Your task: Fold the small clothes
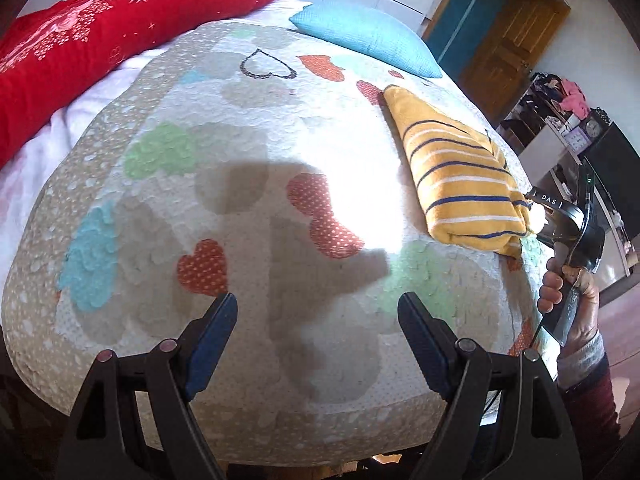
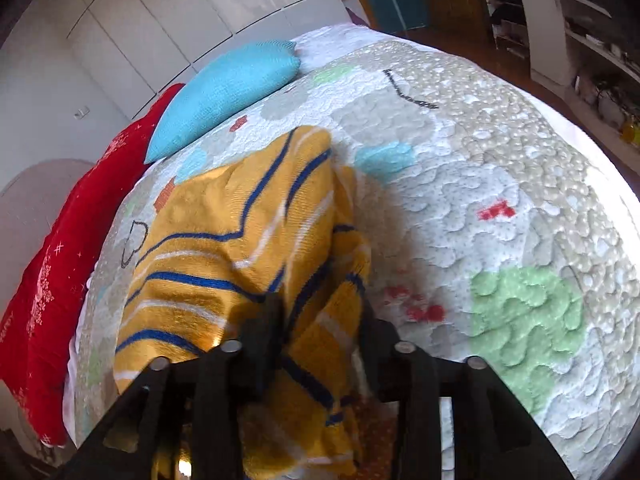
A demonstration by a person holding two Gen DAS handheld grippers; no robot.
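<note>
A yellow striped garment point(image 1: 460, 184), folded into a thick bundle with navy and white stripes, lies on the heart-patterned quilt point(image 1: 248, 208) that covers the bed. Taking the garment as the landmark: in the left wrist view it sits near the quilt's right edge, well ahead of and to the right of the left gripper point(image 1: 318, 308). That claw hangs over bare quilt with its jaws spread wide and nothing between them; its blue-padded fingers point(image 1: 212, 332) frame only the gripper's own shadow on the fabric.

The right gripper point(image 2: 320, 320) meets the garment at its near end. In the right wrist view the yellow cloth fills the space between the two black fingers point(image 2: 264, 344) and bulges over them, so the claw is clamped on the garment's near fold. In the left wrist view the same gripper point(image 1: 536, 216) shows at the garment's lower right corner, held by the person's right hand point(image 1: 568, 292).

Beyond the far tip of the garment lies a turquoise cushion point(image 1: 364, 36), close to it but apart. Further off from the garment, along the quilt's opposite side, stretches a red blanket point(image 1: 80, 48) with a white snowflake pattern.
</note>
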